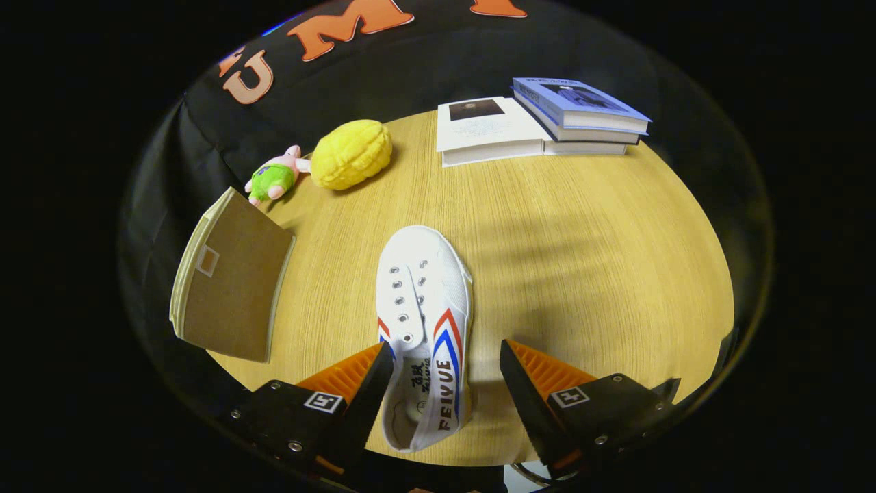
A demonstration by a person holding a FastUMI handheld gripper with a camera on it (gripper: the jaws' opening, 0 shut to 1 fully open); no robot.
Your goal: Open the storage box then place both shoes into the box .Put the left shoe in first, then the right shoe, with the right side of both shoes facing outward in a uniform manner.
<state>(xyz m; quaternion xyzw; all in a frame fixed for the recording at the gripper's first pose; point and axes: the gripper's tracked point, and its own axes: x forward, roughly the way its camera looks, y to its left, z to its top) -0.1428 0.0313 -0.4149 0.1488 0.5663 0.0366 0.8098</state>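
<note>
A white canvas shoe [424, 322] with red and blue stripes lies on the wooden table [582, 253], toe pointing away from me, its heel end between my fingers. My gripper [446, 359] is open, hovering over the heel part; the left finger overlaps the shoe's left edge, the right finger stands a little off its right side. A brown storage box [229, 287] sits to the left of the shoe at the table's edge, its brown face turned toward the shoe.
Beyond the box lie a small pink plush in green [274, 179] and a yellow plush bun [351, 154]. Two stacked books [540, 123] rest at the far side. Bare wood stretches to the right of the shoe.
</note>
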